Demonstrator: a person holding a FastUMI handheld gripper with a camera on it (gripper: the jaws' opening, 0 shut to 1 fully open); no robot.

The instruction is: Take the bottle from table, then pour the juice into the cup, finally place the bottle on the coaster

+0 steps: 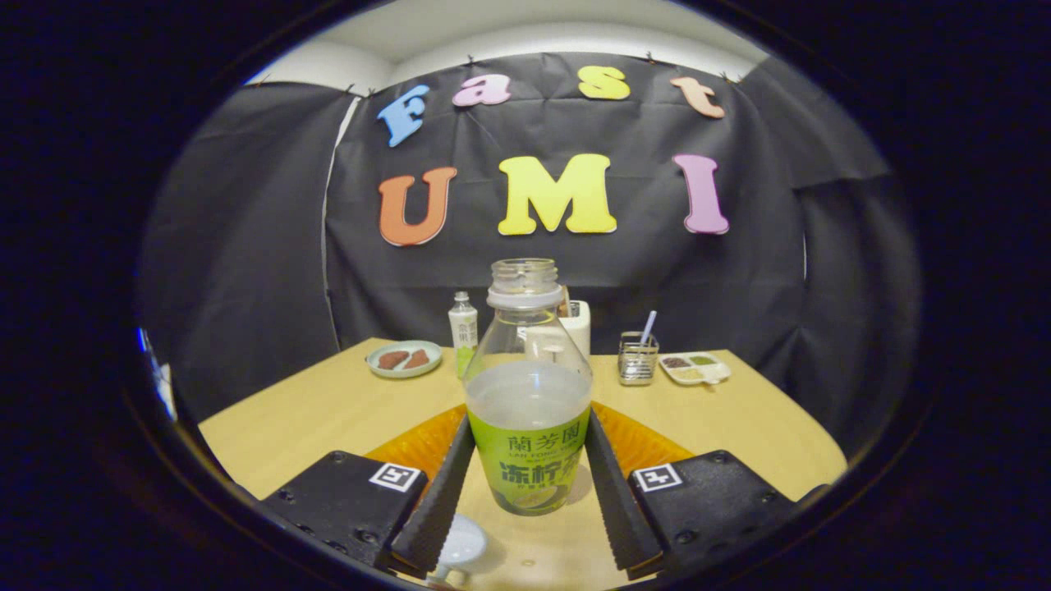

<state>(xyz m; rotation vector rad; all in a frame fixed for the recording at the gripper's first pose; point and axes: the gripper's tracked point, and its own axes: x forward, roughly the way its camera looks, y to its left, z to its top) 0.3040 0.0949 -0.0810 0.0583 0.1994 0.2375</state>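
One uncapped juice bottle (pixel 529 394), green-labelled and partly full, stands upright on the surface (pixel 328 410), the gripper (pixel 530 460) clamped on its sides; one smaller capped bottle (pixel 463 332) stands beyond.

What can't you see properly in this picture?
- Cup in the gripper view: only a pale rim shows beside the left finger, which covers the rest.
- Orange coaster: its middle is hidden behind the bottle and both fingers.
- Gripper: fingers hug the bottle's label, but real pressing cannot be told.
- Food on the far plate and divided tray: too small to name.
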